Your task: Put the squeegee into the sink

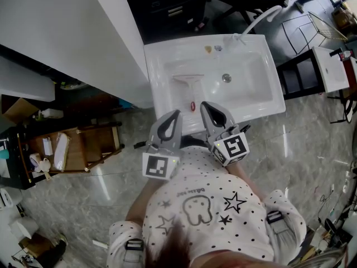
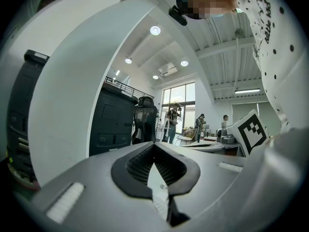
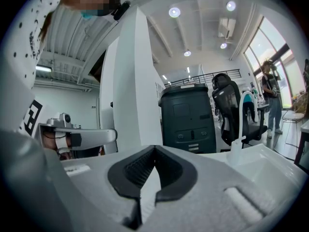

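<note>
**A:** Squeegee (image 1: 190,88) lay in the basin of the white sink (image 1: 262,102), blade twd the back, red handle end at the near rim. Drain (image 1: 226,78) was just to its right, faucet (image 1: 261,17) at the back rt corner.

**B:** What stood around or in the way?

**A:** White partition (image 1: 106,43) butted the sink's left side. Black cabinet (image 1: 167,4) stood behind it, wooden rack (image 1: 89,147) on the floor well to the left. Only the near rim lay btwn tips & basin.

**B:** Hand pose?

**A:** Both were held close to the person's chest, side by side, pointing abt level at the sink. Left gripper (image 1: 177,115) tip sat just short of the rim. Right gripper (image 1: 204,106) tip overlapped the rim, beside the red end.

**B:** Jaws?

**A:** L pads were together, closed on themselves. R the same.
</note>
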